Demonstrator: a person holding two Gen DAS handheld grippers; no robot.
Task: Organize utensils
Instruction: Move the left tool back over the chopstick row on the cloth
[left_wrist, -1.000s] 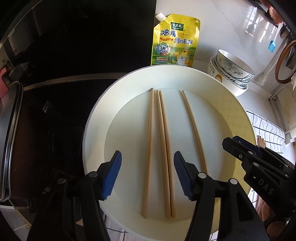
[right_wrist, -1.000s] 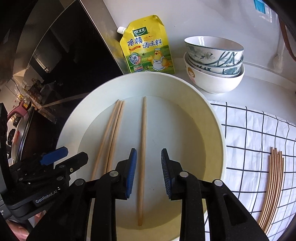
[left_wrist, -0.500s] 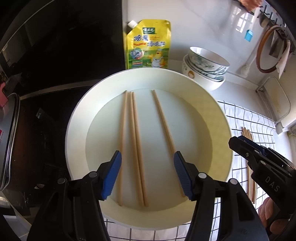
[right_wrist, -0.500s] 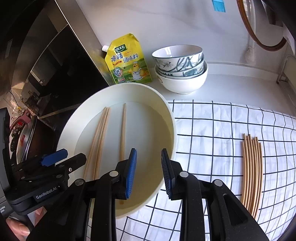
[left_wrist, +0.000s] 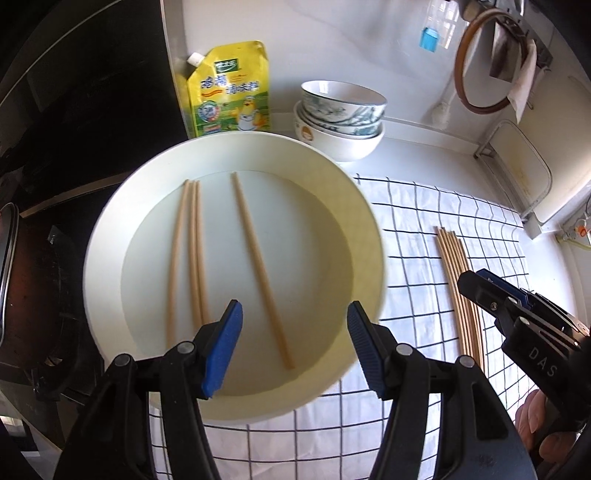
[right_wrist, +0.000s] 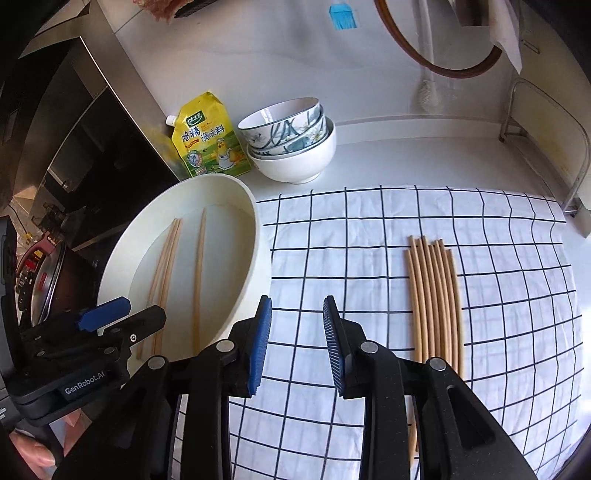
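A large white plate (left_wrist: 110, 221) (right_wrist: 251, 236) holds several loose wooden chopsticks: a group of three (left_wrist: 192, 251) (right_wrist: 164, 266) at its left and a single one (left_wrist: 258, 266) (right_wrist: 198, 273) beside them. A neat row of several chopsticks (right_wrist: 434, 295) (left_wrist: 456, 280) lies on the checked cloth (right_wrist: 351, 240) to the right. My left gripper (left_wrist: 293, 343) is open and empty over the plate's near edge. My right gripper (right_wrist: 297, 343) is open and empty above the cloth, between the plate and the row.
A yellow seasoning pouch (left_wrist: 229, 92) (right_wrist: 208, 140) leans against the back wall. Stacked bowls (left_wrist: 340, 118) (right_wrist: 291, 144) stand next to it. A dark stove (left_wrist: 55, 147) and a pot (right_wrist: 44, 280) lie at the left. A wire rack (right_wrist: 546, 122) stands at the right.
Both grippers have pulled back and swung right. The right gripper has left the plate and now hangs over the cloth. The chopsticks have not moved.
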